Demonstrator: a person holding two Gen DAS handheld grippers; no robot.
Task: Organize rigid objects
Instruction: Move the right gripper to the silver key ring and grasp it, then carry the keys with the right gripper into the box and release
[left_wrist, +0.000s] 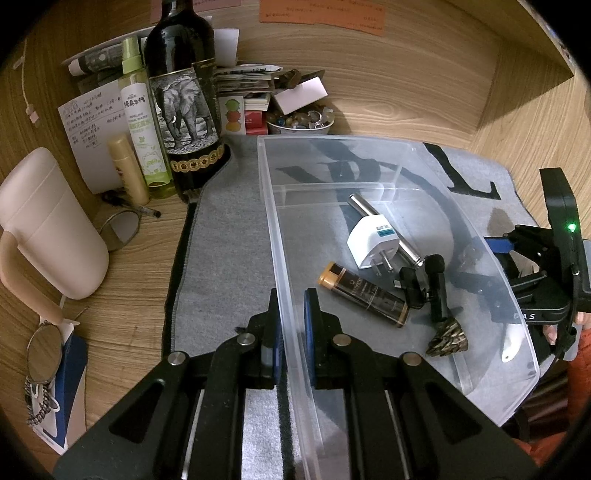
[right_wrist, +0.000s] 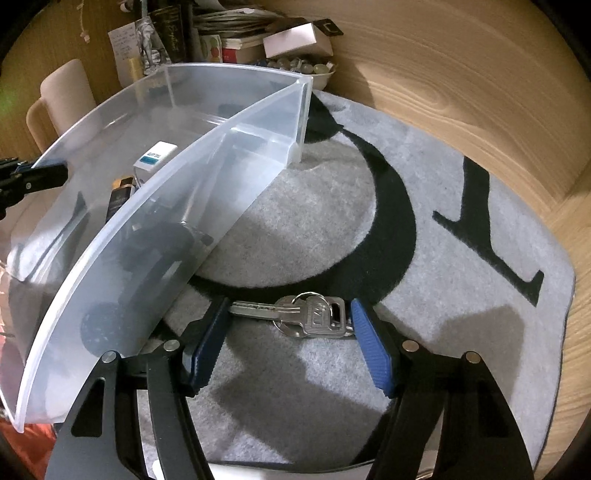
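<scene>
A clear plastic bin (left_wrist: 273, 229) sits on a grey felt mat (left_wrist: 229, 258). My left gripper (left_wrist: 291, 314) is shut on the bin's near wall. Inside lie a white plug adapter (left_wrist: 373, 240), a metal rod (left_wrist: 369, 210), a brown and gold tube (left_wrist: 364, 293), a black clip-like gadget (left_wrist: 428, 284) and a ridged cone-shaped piece (left_wrist: 447, 338). In the right wrist view, the bin (right_wrist: 177, 206) stands at the left. My right gripper (right_wrist: 288, 325) is open around a bunch of silver keys (right_wrist: 306, 317) lying on the mat (right_wrist: 424, 229).
A dark wine bottle (left_wrist: 184, 103), a green spray bottle (left_wrist: 142, 118), a gold tube (left_wrist: 127, 168), a pink mug (left_wrist: 48, 225), eyeglasses (left_wrist: 118, 229), a bowl of stones (left_wrist: 301, 122) and stacked papers crowd the wooden desk's back left. A watch (left_wrist: 40, 376) lies at the left.
</scene>
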